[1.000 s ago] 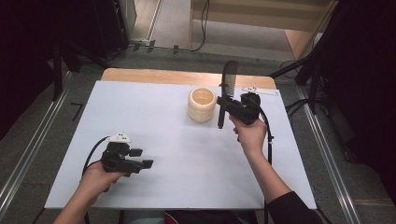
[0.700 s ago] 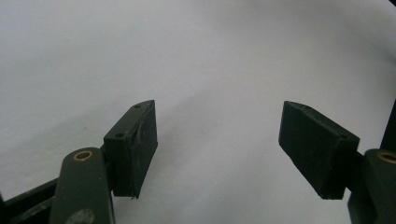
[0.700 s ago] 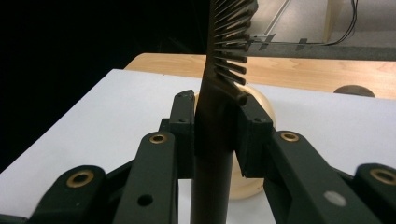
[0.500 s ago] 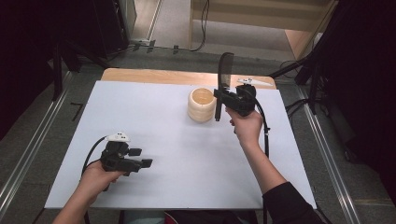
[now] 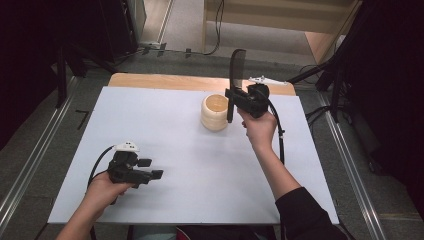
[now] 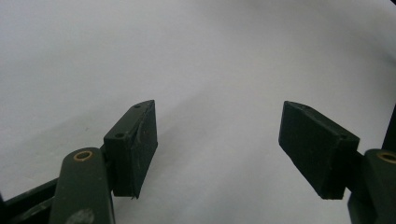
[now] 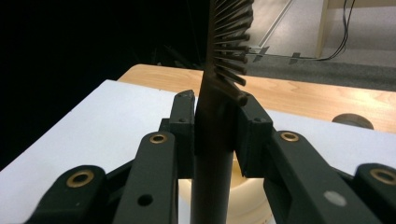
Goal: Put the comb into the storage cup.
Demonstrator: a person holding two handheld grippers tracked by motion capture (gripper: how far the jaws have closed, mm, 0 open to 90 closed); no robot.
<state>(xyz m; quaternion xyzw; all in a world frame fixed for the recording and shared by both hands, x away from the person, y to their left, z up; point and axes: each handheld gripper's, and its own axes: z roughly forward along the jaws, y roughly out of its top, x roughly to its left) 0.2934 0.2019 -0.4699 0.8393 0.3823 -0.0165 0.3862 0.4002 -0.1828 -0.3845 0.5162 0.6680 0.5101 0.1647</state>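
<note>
The right gripper (image 5: 231,97) held a black comb (image 5: 236,67) upright, its jaws clamped on the handle just beside the cream-coloured holder (image 5: 215,112) at the far side of the table (image 5: 200,165) — while the left gripper (image 5: 150,169), jaws wide and empty, hovered low over the near left part.

Black hairbrush (image 5: 236,75) held upright beside a cream holder (image 5: 215,112).

The hairbrush is long, dark and slim, its handle pointing down and its bristled head up; in the right gripper view the bristles (image 7: 232,42) jut out to the right of the stem. Its lower end hangs just beside the holder's rim, above the tabletop (image 5: 175,140). The holder is a squat, round, ribbed pot with an open top, standing upright toward the far middle of the white tabletop.
</note>
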